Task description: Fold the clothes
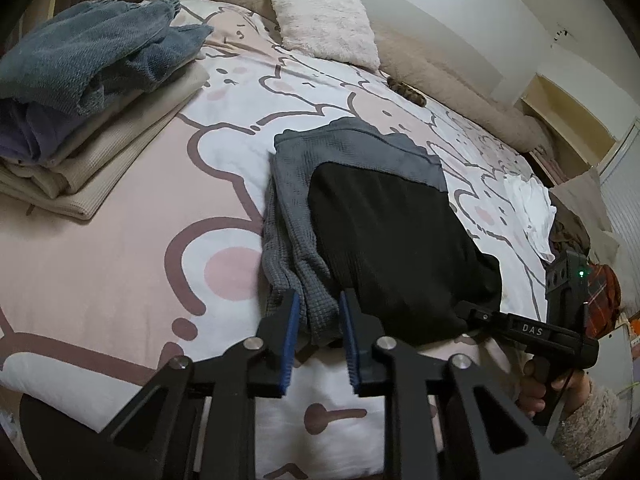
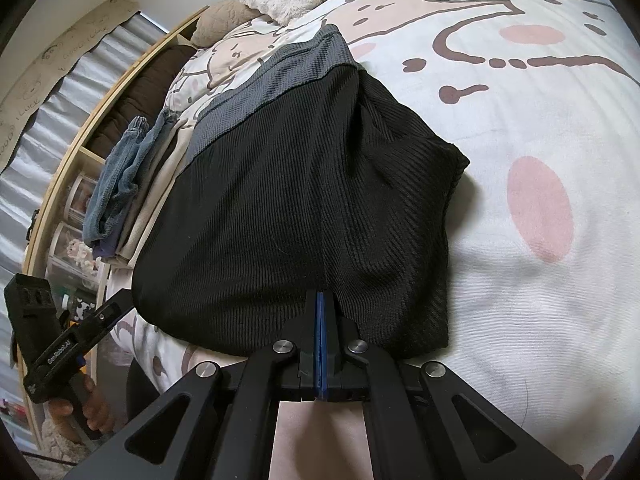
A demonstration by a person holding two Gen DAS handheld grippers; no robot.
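Right tool (image 2: 321, 312): clenched tight on the near hem of the black garment (image 2: 304, 200), blue pads pressed together w/ cloth pinched between. Prob. pinning that edge so the piece stays taut and flat for the fold.

Left tool (image 1: 319, 310): jaws partly apart, straddling the near edge of the grey waffle-knit garment (image 1: 296, 216) at the 12 o'clock of its tips. Whether the pads bite the cloth or just flank it, can't tell; no firm pinch visible. Looks like it is lining up a grab on the matching left corner.

Black garment lies on top of the grey one, mid-bed, grey showing past it at the far and left sides. Both sit on the cartoon-print duvet (image 1: 120, 240).

Out at 10 o'clock in the left view: stack of folded clothes (image 1: 80, 100), set aside as the done pile. Fluffy cushion (image 1: 326, 26) at 12 o'clock.
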